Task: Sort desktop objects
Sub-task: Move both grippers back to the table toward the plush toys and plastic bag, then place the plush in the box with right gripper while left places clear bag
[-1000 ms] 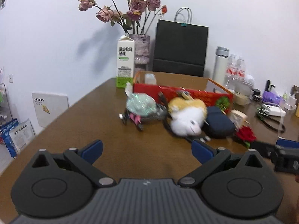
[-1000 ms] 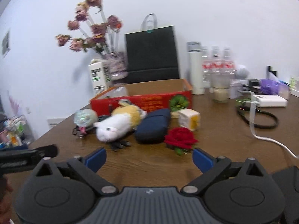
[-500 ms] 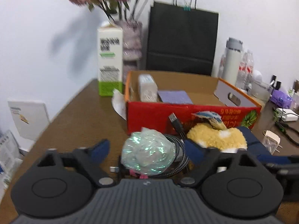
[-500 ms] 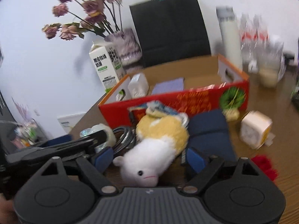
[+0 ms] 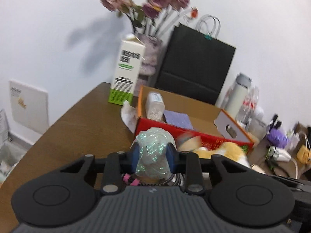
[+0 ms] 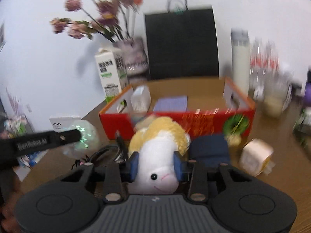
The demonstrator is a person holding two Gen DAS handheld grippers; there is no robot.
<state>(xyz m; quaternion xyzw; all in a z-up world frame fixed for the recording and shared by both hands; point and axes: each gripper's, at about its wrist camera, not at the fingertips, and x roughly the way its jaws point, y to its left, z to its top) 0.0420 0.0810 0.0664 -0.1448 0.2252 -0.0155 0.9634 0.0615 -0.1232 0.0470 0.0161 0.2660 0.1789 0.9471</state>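
left wrist view: the left gripper (image 5: 151,156) was pinched on the iridescent ball (image 5: 152,151), at the red box (image 5: 194,131) front wall near the table's left edge. the right gripper (image 6: 155,165) was clamped on the plush toy (image 6: 157,149), evidently for boxing.

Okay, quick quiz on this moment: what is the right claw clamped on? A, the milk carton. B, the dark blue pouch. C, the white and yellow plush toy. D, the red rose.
C: in the right wrist view, the right claw has its blue pads pressed against both sides of the plush toy.
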